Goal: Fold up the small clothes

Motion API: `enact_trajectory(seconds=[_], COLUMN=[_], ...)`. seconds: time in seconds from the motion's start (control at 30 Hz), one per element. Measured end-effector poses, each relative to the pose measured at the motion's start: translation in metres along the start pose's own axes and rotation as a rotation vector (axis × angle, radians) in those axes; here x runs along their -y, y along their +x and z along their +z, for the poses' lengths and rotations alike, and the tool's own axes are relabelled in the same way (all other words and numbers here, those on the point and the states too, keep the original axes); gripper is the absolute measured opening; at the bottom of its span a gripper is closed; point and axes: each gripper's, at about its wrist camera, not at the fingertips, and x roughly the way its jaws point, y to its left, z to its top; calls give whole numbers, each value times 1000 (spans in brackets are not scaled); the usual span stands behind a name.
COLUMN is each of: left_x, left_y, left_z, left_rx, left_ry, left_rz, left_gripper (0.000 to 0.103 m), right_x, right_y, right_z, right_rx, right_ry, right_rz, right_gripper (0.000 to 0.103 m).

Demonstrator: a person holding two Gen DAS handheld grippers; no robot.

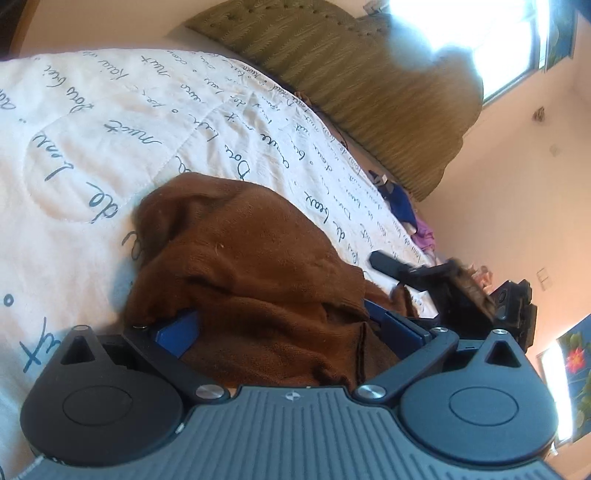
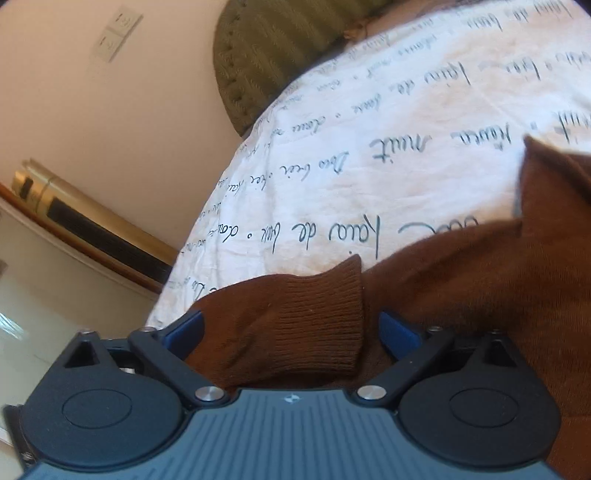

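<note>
Low in both frames, each gripper has brown cloth between its widely spread blue fingers: the left gripper (image 1: 284, 325) over the bunched sweater (image 1: 240, 266), the right gripper (image 2: 291, 328) around its ribbed cuff (image 2: 317, 325), on the quilt (image 1: 110, 110).

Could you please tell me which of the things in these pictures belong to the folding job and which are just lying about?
Part of the job:
- brown sweater, with its ribbed cuff
- left gripper and right gripper, each with fabric between its fingers
- white bedspread under the sweater

Just lying about:
- green cushion
- blue and purple clothes
- wall sockets
</note>
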Motion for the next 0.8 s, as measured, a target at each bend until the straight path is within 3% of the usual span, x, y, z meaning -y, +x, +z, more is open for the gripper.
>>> enact_trajectory(seconds=[0.03,0.2,0.33,0.53,0.67,0.8], left_x=[-1,-5,-2,-10,2,12], left_y=[-1,-12,-28,-54,-68,-71], left_z=[0,-2,-4,-2,3,11], left_rx=[5,23,17,50,60,46], left_ry=[-16,-111,-113,-193,-152,-132], left_rz=[-1,-9,-41,-89,-87,-72], left_gripper=[103,103,103,103,103,103], right_x=[-4,-32,-67,-118,-134,-125], right_y=[-1,-7,-32,-90,-137,-185], right_z=[0,1,8,15,17,20], right_rx=[-8,-23,41,130,192,233], right_ry=[-20,-118,-205,-313,-358,-369], right_rz=[-17,-31,-28,2,12,-23], right_gripper=[5,5,5,5,5,5])
